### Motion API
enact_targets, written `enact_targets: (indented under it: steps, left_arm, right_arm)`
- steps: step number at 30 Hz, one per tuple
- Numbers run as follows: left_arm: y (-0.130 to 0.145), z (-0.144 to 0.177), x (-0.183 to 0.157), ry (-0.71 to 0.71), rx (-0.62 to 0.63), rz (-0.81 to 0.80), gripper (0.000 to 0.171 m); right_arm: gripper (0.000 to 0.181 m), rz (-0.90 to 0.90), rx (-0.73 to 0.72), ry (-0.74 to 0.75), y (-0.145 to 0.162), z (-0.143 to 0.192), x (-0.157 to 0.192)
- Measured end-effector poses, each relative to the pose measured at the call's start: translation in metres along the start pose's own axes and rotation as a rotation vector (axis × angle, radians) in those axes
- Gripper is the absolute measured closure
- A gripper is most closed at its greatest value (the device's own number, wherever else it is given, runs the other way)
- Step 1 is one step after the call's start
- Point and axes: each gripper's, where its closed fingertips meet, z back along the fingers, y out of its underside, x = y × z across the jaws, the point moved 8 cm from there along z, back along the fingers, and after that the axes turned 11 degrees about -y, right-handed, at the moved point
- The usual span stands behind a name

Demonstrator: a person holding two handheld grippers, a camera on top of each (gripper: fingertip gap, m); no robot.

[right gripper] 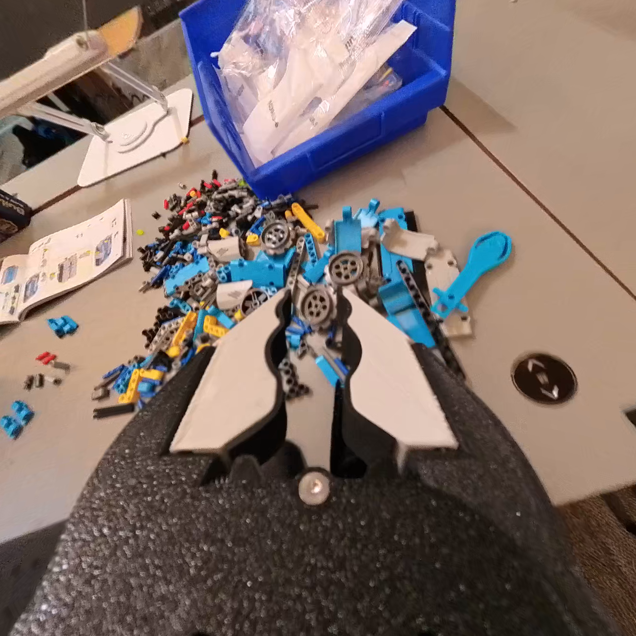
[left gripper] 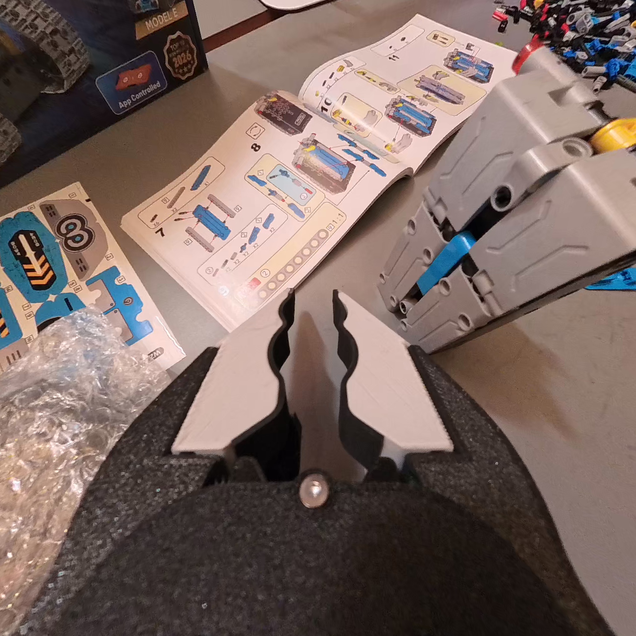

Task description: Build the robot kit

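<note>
My left gripper (left gripper: 313, 296) is open and empty, hovering above the grey table just in front of an open instruction booklet (left gripper: 292, 179). A grey and blue brick-built assembly (left gripper: 516, 220) stands tilted on the table to its right, apart from the fingers. My right gripper (right gripper: 314, 296) is open and empty, held over the near edge of a pile of small building pieces (right gripper: 275, 275) in blue, grey, black and yellow. Grey wheel hubs (right gripper: 315, 304) lie just beyond its fingertips. A blue brick-separator tool (right gripper: 471, 272) lies to the right of the pile.
A sticker sheet (left gripper: 69, 268) and crumpled clear plastic (left gripper: 62, 413) lie at the left, with a dark product box (left gripper: 103, 69) behind. A blue bin (right gripper: 344, 144) of plastic bags stands behind the pile. A white lamp base (right gripper: 137, 137), loose bricks (right gripper: 62, 325) and a round black table insert (right gripper: 543, 378) are nearby. The grippers' ends are close to 55 cm from one another.
</note>
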Motion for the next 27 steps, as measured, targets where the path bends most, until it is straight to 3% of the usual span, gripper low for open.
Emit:
enact_targets:
  steps: [6, 9, 12, 27]
  left_arm:
    - [0.0, 0.0, 0.001, 0.004, 0.003, 0.013, 0.15]
    - [0.0, 0.0, 0.002, -0.008, -0.003, 0.017, 0.15]
    - [0.0, 0.0, 0.001, -0.016, 0.004, 0.001, 0.15]
    - [0.001, 0.0, -0.005, -0.051, -0.005, -0.067, 0.15]
  right_arm:
    - [0.155, 0.112, 0.065, 0.106, 0.035, 0.035, -0.011]
    - [0.156, 0.089, 0.103, 0.074, 0.045, 0.041, -0.023]
    - [0.155, 0.038, 0.128, 0.003, 0.049, 0.039, -0.024]
    - [0.156, 0.246, 0.247, -0.071, 0.064, 0.013, 0.029]
